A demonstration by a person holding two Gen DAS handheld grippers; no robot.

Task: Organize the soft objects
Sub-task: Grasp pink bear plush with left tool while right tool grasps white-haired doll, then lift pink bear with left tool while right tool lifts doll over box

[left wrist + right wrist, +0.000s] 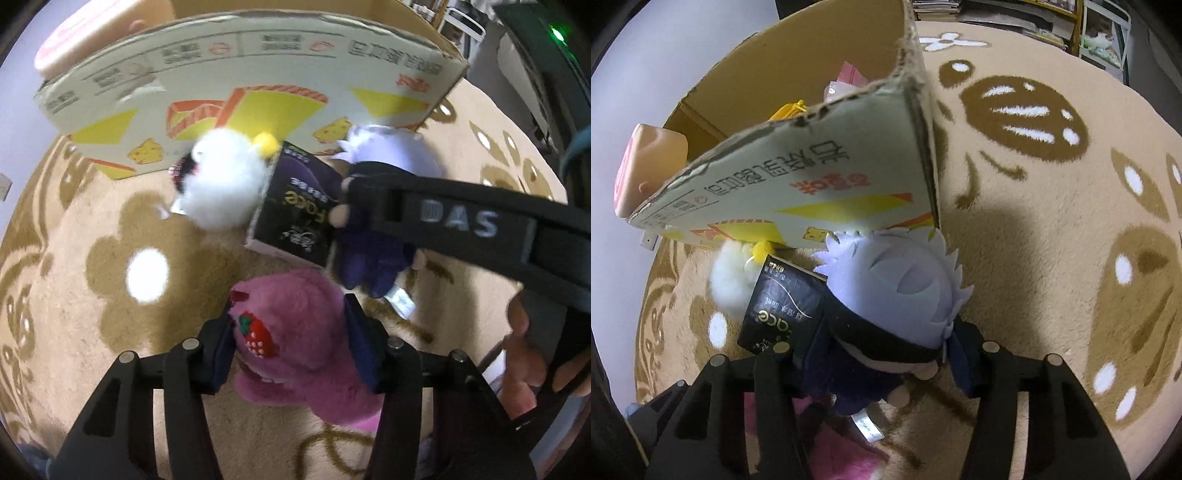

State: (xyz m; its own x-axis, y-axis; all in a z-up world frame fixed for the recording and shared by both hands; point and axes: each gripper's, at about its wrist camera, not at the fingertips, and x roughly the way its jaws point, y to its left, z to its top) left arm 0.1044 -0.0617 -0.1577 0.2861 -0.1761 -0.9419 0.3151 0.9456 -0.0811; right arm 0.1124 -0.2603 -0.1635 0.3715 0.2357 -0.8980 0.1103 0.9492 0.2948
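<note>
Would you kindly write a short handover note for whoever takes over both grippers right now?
Left gripper: shut on the purple plush toy with a strawberry patch, on the beige patterned rug.
Right gripper: shut on the white-haired doll in dark blue clothes.
Fluffy white plush and black tissue pack lie beside the printed cardboard box.
Done: both grips made. Left: probably lift both toys into the box, then the white plush.
</note>
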